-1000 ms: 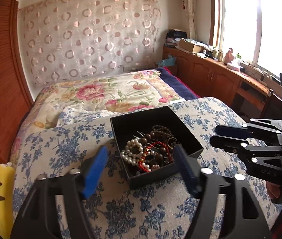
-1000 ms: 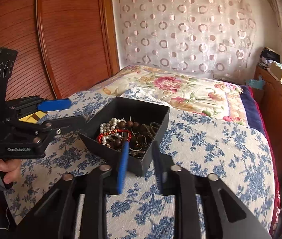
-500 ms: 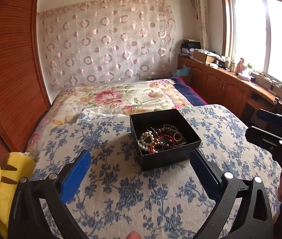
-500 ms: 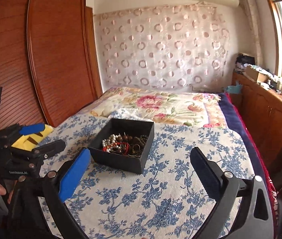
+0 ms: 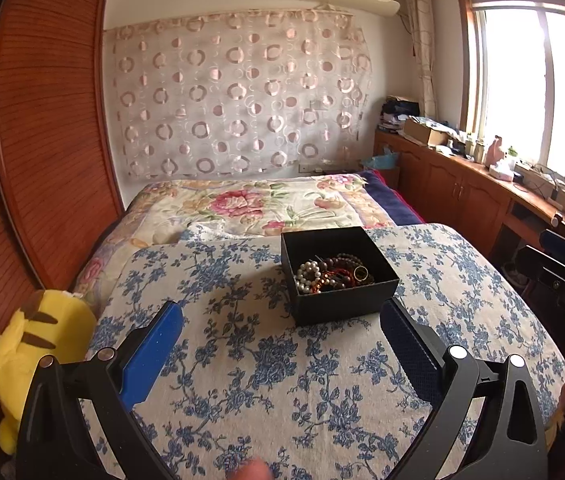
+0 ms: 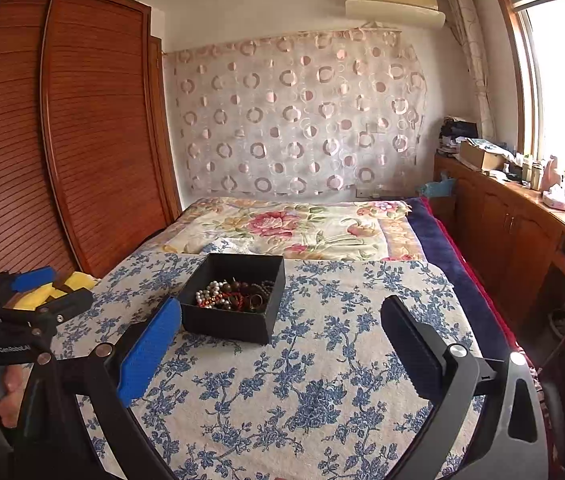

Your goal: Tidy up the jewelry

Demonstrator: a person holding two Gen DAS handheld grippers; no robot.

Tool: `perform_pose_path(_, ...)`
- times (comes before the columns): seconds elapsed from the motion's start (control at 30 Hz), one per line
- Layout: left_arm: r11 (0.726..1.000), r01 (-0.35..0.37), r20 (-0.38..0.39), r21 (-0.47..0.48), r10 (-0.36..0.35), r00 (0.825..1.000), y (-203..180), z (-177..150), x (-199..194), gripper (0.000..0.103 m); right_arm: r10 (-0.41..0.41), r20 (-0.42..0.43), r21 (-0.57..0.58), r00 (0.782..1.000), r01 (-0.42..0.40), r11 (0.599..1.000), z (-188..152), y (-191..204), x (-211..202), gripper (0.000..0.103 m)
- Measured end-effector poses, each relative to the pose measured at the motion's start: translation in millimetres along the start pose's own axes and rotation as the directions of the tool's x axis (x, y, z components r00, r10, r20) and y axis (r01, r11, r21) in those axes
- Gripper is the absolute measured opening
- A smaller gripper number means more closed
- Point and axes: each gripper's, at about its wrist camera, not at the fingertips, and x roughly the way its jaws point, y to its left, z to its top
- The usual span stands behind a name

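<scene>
Left wrist view: the left gripper (image 5: pixel 280 340) holds its blue-padded fingers (image 5: pixel 150 354) spread wide, with nothing between them. Ahead of the fingertips and nearer the right-hand finger, a black box (image 5: pixel 338 276) sits on the blue floral cloth (image 5: pixel 266 368), well clear of both pads. Inside it lies a heap of jewelry (image 5: pixel 332 274): a white pearl strand, dark brown beads, a red cord and a ring, tangled together. A yellow plush toy (image 5: pixel 38 352) lies beyond the left-hand finger at the bed edge. Right wrist view: the right gripper (image 6: pixel 280 336) is likewise spread wide and empty, and the box (image 6: pixel 234 298) sits ahead, just beyond its left-hand finger (image 6: pixel 148 352), apart from it.
</scene>
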Motion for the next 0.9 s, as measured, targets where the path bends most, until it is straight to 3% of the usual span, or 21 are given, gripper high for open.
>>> perform_pose_path(0.9,1.0,-0.001,0.018,0.006,0.001,1.0,-2,-1,-7,0.096,0.0,-0.021,0.014,1.0,0.0,1.0,-11,-2,6,0.101)
